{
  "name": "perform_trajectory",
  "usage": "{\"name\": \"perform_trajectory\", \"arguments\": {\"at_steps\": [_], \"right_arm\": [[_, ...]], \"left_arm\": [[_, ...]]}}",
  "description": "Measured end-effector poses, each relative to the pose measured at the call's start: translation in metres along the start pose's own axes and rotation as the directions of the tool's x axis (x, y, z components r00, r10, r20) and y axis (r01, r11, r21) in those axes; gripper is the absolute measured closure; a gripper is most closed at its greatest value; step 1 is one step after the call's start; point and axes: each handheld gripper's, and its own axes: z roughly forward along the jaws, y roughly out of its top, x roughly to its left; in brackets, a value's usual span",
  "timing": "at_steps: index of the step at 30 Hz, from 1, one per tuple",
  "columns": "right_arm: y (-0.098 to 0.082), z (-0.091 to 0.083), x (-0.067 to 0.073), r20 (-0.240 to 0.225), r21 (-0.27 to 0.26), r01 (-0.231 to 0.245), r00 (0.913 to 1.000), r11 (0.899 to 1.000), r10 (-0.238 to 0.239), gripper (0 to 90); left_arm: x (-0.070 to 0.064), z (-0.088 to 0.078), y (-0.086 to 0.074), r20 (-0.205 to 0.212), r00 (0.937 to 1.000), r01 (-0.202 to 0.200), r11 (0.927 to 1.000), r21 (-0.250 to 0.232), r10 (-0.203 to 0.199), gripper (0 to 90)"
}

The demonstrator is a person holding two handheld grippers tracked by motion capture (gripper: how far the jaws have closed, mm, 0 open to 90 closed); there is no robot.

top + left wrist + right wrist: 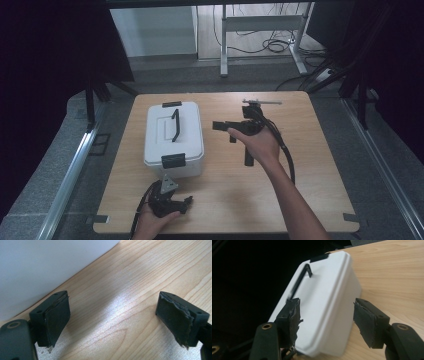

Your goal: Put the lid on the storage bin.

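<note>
White storage box [174, 137] sat lid-on, both black latches down, on the left half of the bench [310, 165], its black handle [175, 125] lying flat on the lid. The right tongs [227, 131] stood spread and empty just beside the box's right wall, pointed at it. The left tongs [170, 197], also spread and empty, rested on the bench near the front latch [173, 160]. Judging from this, doing the step well meant squaring the right tongs to the box, keeping them wide until they straddled the chosen part, then closing gently so the box did not skid.
</note>
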Motion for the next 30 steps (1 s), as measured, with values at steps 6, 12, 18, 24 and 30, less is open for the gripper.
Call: {"name": "perform_trajectory", "arguments": {"at_steps": [6,12,18,24,30], "right_arm": [[-0.037,-0.03,-0.034,0.001,-0.022,-0.012,0.9999,1.0,0.012,37.1],[-0.078,-0.056,-0.063,0.011,-0.024,-0.038,0.9992,0.999,0.038,36.0],[-0.113,-0.073,-0.084,0.036,0.006,-0.069,0.997,0.998,0.068,35.8],[-0.142,-0.076,-0.099,0.069,0.047,-0.086,0.9942,0.995,0.083,34.1],[-0.151,-0.073,-0.107,0.089,0.065,-0.105,0.9911,0.992,0.099,32.7]], "left_arm": [[0.0,0.0,0.0,0.0,1.0,0.003,1.0,-0.002,-0.003,12.1],[0.0,0.0,0.0,0.0,1.0,0.003,1.0,-0.004,-0.003,12.1],[0.0,0.0,0.0,0.001,1.0,0.001,1.0,-0.001,-0.001,12.0],[0.0,0.0,0.0,0.001,1.0,0.006,1.0,-0.001,-0.006,12.0],[0.0,0.0,0.0,0.001,1.0,0.006,1.0,-0.001,-0.006,12.0]]}}
